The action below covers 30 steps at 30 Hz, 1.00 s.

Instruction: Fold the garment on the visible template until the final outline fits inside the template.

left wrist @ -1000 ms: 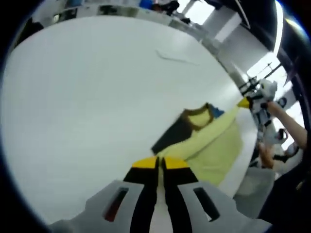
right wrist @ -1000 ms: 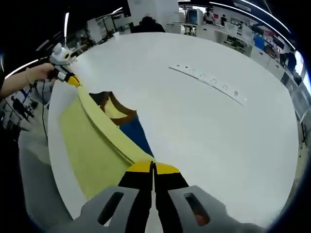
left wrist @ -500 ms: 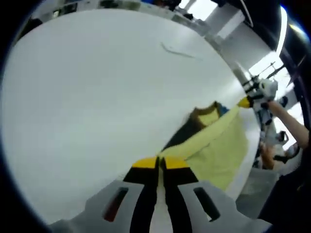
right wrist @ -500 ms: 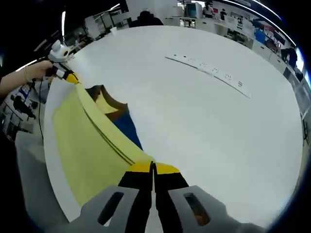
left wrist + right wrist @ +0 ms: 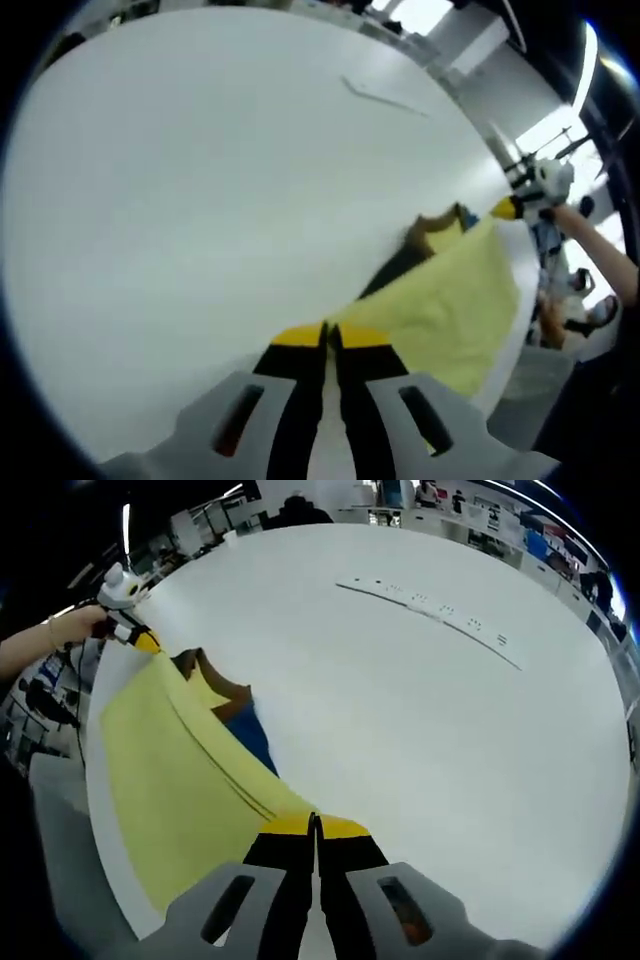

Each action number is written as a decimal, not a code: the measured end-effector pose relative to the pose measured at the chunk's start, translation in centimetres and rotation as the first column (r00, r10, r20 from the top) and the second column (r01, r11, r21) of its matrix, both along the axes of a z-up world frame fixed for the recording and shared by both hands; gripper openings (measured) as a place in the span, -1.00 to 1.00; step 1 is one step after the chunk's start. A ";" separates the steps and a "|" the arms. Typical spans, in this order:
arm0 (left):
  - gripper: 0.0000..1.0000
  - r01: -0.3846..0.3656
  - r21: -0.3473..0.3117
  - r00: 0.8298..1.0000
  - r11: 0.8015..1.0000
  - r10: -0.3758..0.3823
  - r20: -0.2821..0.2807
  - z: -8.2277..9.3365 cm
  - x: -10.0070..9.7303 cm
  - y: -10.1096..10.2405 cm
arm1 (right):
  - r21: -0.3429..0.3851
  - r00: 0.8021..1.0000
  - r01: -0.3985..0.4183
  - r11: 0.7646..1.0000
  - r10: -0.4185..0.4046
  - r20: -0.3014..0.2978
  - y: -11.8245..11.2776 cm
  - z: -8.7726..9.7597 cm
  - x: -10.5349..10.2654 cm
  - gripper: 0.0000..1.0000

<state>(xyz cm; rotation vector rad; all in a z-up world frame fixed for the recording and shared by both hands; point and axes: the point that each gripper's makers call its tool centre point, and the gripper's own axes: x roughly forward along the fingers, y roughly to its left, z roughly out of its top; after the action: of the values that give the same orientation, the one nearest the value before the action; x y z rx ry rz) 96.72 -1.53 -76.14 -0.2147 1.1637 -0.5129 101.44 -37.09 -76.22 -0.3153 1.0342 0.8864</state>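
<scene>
A pale yellow garment [image 5: 450,305] with a brown collar [image 5: 432,226] and a blue part is stretched above a white table. My left gripper [image 5: 326,335] is shut on one corner of its edge. In the right gripper view the same yellow garment [image 5: 180,780] spreads to the left, its brown collar [image 5: 225,692] and blue part [image 5: 255,745] showing past the fold. My right gripper [image 5: 314,826] is shut on the near corner. The other gripper [image 5: 135,635] shows far left, held by a hand, on the far corner; in the left gripper view the other gripper [image 5: 515,205] shows at right.
The white table [image 5: 420,730] is broad, with a long white strip [image 5: 430,620] lying far across it; the same strip [image 5: 385,97] shows in the left gripper view. A person's arm [image 5: 600,265] is at the right edge. Desks and people stand in the background.
The yellow cloth has been carried further over the table, covering more of the blue and brown parts. Both grippers stay shut on its corners.
</scene>
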 end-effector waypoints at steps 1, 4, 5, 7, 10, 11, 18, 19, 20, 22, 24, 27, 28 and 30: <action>-1.00 0.001 0.001 1.000 1.000 -0.001 -0.001 0.0 0.0 0.0 | -0.001 1.000 0.000 1.000 0.000 -0.001 0.0 -0.1 0.0 -0.98; -1.00 0.000 0.002 1.000 1.000 0.000 -0.006 -0.3 0.0 0.0 | -0.003 1.000 0.001 1.000 -0.001 -0.004 0.1 -0.3 0.1 -0.98; -1.00 -0.001 0.003 1.000 1.000 0.001 -0.007 -0.4 0.0 0.0 | -0.003 1.000 0.002 1.000 -0.002 -0.005 0.1 -0.3 0.1 -0.98; -1.00 -0.004 0.003 1.000 1.000 0.004 -0.011 -0.5 0.0 0.0 | -0.006 1.000 0.000 1.000 0.000 -0.007 0.1 -0.4 0.1 -0.98; -1.00 -0.005 0.004 1.000 1.000 0.005 -0.011 -0.6 0.1 -0.1 | -0.007 1.000 0.001 1.000 -0.002 -0.008 0.0 -0.6 0.1 -0.98; -1.00 -0.005 0.005 1.000 1.000 0.005 -0.011 -0.6 0.1 0.0 | -0.006 1.000 0.003 1.000 -0.003 -0.009 0.0 -0.7 0.3 -0.98; -1.00 -0.006 0.007 1.000 1.000 0.006 -0.011 -0.7 0.1 -0.1 | -0.001 1.000 0.016 1.000 -0.016 -0.013 0.0 -0.9 0.4 -0.98; -1.00 -0.003 0.008 1.000 1.000 0.003 -0.010 -0.7 0.1 -0.1 | 0.000 1.000 0.019 1.000 -0.019 -0.012 0.0 -0.9 0.4 -0.98; -1.00 -0.002 0.010 1.000 1.000 0.002 -0.010 -0.7 0.1 -0.1 | 0.000 1.000 0.020 1.000 -0.020 -0.010 0.0 -0.9 0.5 -0.98; -1.00 0.002 0.018 1.000 1.000 -0.002 -0.004 -0.6 0.2 0.0 | -0.004 1.000 0.019 1.000 -0.019 -0.005 0.1 -0.8 0.5 -0.98; -1.00 0.014 0.028 1.000 1.000 -0.014 0.006 -0.6 0.3 0.0 | -0.009 1.000 0.010 1.000 -0.010 0.005 0.2 -0.8 0.5 -0.98; -0.99 0.011 0.031 1.000 0.999 -0.011 0.005 -0.6 0.3 0.1 | -0.012 1.000 0.005 1.000 -0.005 0.014 0.1 -0.8 0.8 -0.97; -0.99 0.012 0.033 1.000 0.999 -0.012 0.006 -0.6 0.4 0.1 | -0.014 1.000 0.007 1.000 -0.007 0.015 0.1 -0.8 0.8 -0.97; -0.99 0.009 0.033 1.000 0.999 -0.010 0.004 -0.6 0.4 0.1 | -0.012 1.000 0.012 1.000 -0.012 0.014 0.0 -0.9 1.0 -0.97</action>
<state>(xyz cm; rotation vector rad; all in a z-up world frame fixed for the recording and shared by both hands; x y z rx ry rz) 97.14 -1.39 -76.79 -0.1796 1.1684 -0.5019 102.47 -37.09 -77.11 -0.3246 1.0273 0.8667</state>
